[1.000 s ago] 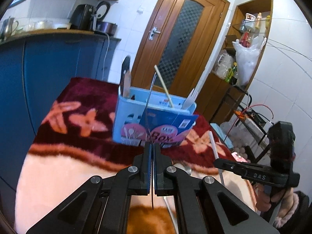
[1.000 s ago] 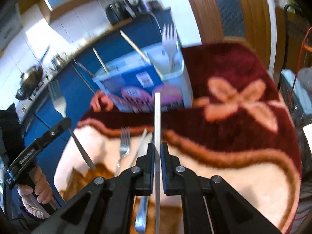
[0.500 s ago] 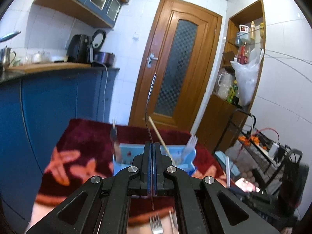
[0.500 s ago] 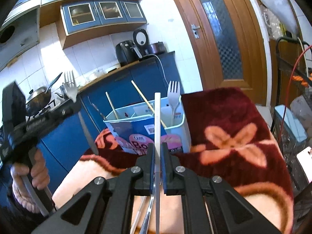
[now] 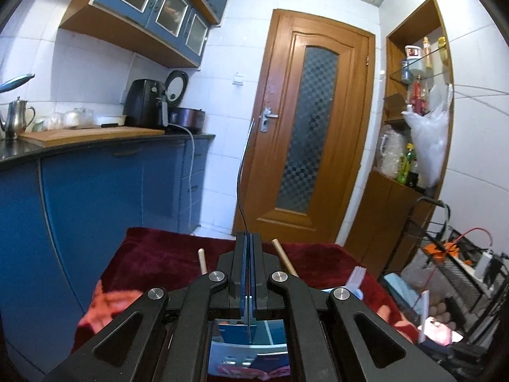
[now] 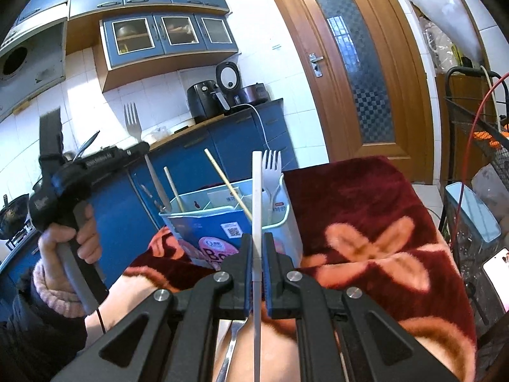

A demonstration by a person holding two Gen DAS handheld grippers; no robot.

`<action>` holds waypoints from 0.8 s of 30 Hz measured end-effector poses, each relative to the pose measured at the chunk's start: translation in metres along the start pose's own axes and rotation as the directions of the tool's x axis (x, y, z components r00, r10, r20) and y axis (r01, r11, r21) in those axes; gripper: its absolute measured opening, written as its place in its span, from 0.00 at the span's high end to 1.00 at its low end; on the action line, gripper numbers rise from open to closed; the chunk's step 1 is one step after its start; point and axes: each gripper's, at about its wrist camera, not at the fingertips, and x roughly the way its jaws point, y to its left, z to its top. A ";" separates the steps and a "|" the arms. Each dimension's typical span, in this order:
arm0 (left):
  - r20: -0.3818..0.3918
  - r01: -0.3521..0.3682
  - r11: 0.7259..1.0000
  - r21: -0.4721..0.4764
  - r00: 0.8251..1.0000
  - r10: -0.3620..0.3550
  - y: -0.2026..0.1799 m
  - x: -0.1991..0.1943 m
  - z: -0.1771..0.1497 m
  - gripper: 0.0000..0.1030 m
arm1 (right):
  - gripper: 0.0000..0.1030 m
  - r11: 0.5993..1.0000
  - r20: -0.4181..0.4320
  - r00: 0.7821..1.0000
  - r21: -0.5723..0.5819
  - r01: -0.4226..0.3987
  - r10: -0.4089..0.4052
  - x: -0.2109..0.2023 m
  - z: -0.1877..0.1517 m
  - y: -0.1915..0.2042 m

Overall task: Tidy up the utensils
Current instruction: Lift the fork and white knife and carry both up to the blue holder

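1. Left hand-held gripper: jaws pressed together on a metal fork. In its own view the fork is edge-on, a thin curved line rising in front of the door; tines not readable there.
2. Right wrist view settles it: the same metal fork stands tines-up in the left hand-held gripper, handle slanting down toward the left end of the utensil box. Whether the handle tip is inside the box or only in front of it, I cannot tell.
3. A hand with a pink knit cuff grips that tool's handle; visible only from the right side.
4. Right hand-held gripper: jaws pinching a flat white stick-like utensil, held upright just in front of the box. Its working end cannot be made out.
5. Box sits on a red floral blanket over the worktop. It holds two wooden chopsticks and a white plastic fork in the right end; dividers are partly visible.
6. Left view shows only scraps of the box through the gripper frame, plus chopstick tips and the white fork's tines.
7. A loose metal utensil lies on the blanket under the right gripper, mostly hidden.
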 end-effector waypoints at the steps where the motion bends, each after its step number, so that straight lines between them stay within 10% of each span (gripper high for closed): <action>1: -0.006 -0.001 1.000 -0.002 1.000 0.001 0.001 0.003 -0.002 0.99 | 0.93 1.000 0.002 1.000 -0.003 0.002 -0.002 0.001 0.002 0.000; 24: -0.026 0.017 1.000 0.018 1.000 -0.016 0.001 0.028 -0.032 0.99 | 0.92 0.976 0.286 0.957 -0.194 0.097 -0.039 0.079 0.070 0.024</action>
